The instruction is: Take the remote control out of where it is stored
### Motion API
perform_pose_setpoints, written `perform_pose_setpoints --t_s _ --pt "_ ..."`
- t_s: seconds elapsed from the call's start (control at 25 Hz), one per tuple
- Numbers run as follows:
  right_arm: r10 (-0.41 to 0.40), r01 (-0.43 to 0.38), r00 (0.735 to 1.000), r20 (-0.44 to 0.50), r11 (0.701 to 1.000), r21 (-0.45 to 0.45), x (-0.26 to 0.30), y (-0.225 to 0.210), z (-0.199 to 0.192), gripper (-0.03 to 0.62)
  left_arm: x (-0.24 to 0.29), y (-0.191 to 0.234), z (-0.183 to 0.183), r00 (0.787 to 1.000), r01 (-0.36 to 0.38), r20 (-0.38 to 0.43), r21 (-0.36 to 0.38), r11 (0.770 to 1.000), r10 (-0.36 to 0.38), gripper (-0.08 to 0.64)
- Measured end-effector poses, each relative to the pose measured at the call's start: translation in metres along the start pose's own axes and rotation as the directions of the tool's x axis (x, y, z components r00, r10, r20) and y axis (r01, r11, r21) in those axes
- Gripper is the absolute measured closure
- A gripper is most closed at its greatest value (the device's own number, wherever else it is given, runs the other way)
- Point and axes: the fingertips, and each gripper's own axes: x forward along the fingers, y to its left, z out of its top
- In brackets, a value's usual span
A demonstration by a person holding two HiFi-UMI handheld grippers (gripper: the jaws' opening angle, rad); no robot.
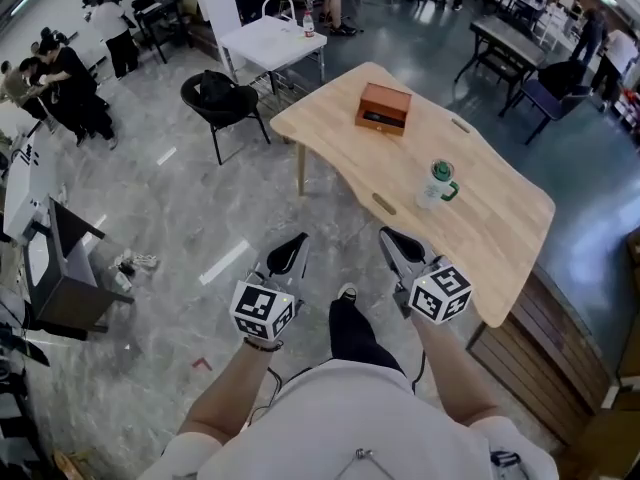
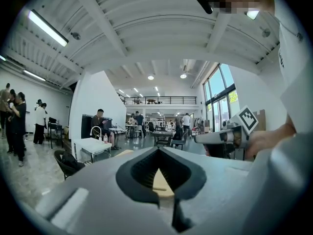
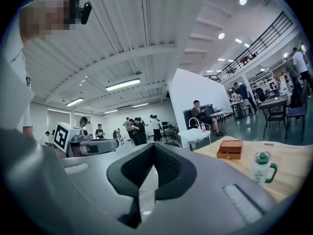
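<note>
Open hall, pale wooden table (image 1: 330, 118) ahead, both grippers held short of it.
Left gripper (image 1: 296, 242) and right gripper (image 1: 390, 236): jaws closed, nothing between them. On the table, green-lidded cup (image 1: 437, 184) nearest; farther off, small wooden box (image 1: 383, 106), dark slot in its front. Remote control not discernible.

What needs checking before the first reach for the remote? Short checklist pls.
1. Left gripper empty: ok, jaws together on nothing.
2. Right gripper empty: ok, jaws together on nothing.
3. Jaws open for a grasp: not ok, both are shut.
4. Wooden box located: ok, on the table, far from both grippers.
5. Remote control visible: cannot tell. There is a dark patch on the box front, too small to read.
6. Right-side path free: not ok. The green-lidded cup stands between the right gripper and the box.
</note>
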Motion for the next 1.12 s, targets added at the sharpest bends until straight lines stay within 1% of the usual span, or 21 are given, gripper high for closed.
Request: perform_pose_setpoints --t_s 0.24,0.36,0.56,0.72,0.88,1.0,1.12 --pt "0.052 -0.052 0.999 -0.014 0.999 0.001 0.104 -0.069 0.027 0.568 0.088 0.081 0.011 0.999 -0.038 -0.023 0.009 0.999 0.039 0.560" --pt "0.063 -0.063 0.998 -0.020 0.998 0.007 0.151 -0.110 0.046 0.568 0.139 0.118 0.022 0.998 -0.042 -0.035 0.012 0.999 0.042 0.560" --pt "0.047 -0.047 0.999 -0.010 0.999 0.015 0.208 -0.187 0.070 0.568 0.222 0.157 0.032 0.999 -0.028 -0.039 0.027 0.999 0.029 0.560" --pt "0.035 -0.035 0.999 -0.012 0.999 0.017 0.247 -0.232 0.084 0.568 0.277 0.185 0.039 0.999 -0.010 -0.048 0.027 1.000 0.012 0.560" --pt "0.003 -0.002 0.999 -0.037 0.999 0.039 0.280 -0.276 0.081 0.568 0.326 0.210 0.032 0.997 0.023 -0.070 0.016 1.000 -0.022 0.560" --pt "-0.050 0.052 0.998 -0.046 0.998 0.046 0.305 -0.310 0.077 0.566 0.365 0.236 0.021 0.994 0.069 -0.086 0.003 0.998 -0.068 0.560" --pt "-0.115 0.117 0.992 -0.055 0.992 0.048 0.334 -0.345 0.076 0.566 0.409 0.266 0.017 0.988 0.129 -0.082 -0.006 0.992 -0.129 0.560"
